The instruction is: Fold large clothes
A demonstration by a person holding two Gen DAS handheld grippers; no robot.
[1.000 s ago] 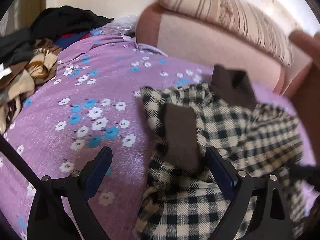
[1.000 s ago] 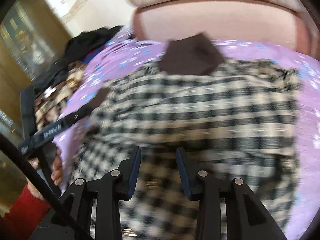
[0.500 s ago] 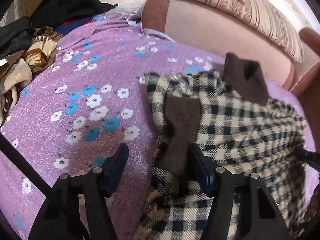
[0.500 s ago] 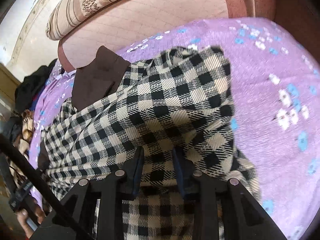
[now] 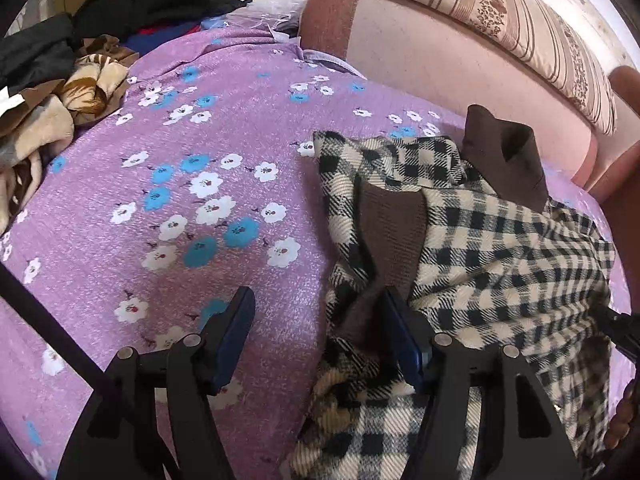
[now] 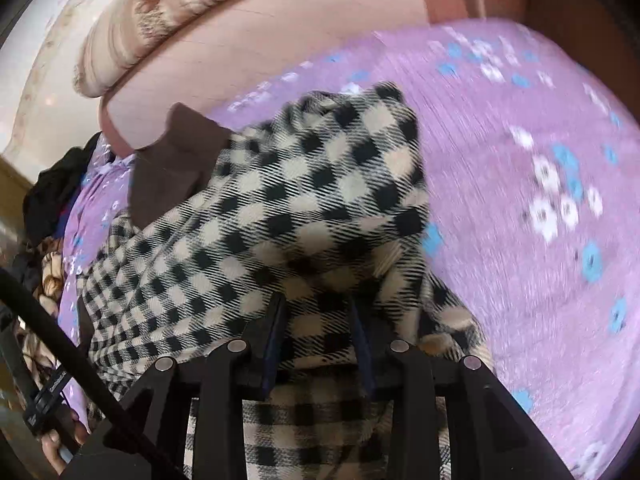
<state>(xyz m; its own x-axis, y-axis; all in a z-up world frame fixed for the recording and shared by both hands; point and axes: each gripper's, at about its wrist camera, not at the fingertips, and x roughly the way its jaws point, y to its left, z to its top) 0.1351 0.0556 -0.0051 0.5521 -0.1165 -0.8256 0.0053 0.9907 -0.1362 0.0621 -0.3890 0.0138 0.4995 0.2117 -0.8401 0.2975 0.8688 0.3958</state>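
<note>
A black-and-cream checked garment (image 5: 500,248) with brown trim (image 5: 394,228) lies bunched on a purple flowered bedsheet (image 5: 180,208). My left gripper (image 5: 316,316) is open at the garment's left edge; its right finger rests against the brown trim and its left finger is over bare sheet. In the right wrist view the garment (image 6: 280,216) fills the centre, its brown collar (image 6: 172,164) toward the far left. My right gripper (image 6: 316,316) is shut on a fold of the checked fabric.
A pile of other clothes (image 5: 52,92) lies at the far left of the bed. A pink padded headboard (image 5: 440,44) with a striped pillow (image 5: 500,12) runs along the back. Open purple sheet (image 6: 540,200) lies right of the garment.
The left gripper has moved in toward the garment's left edge and narrowed its opening. The right gripper has swung right with the fabric held, dragging the checked fold over; its view is motion-blurred.
</note>
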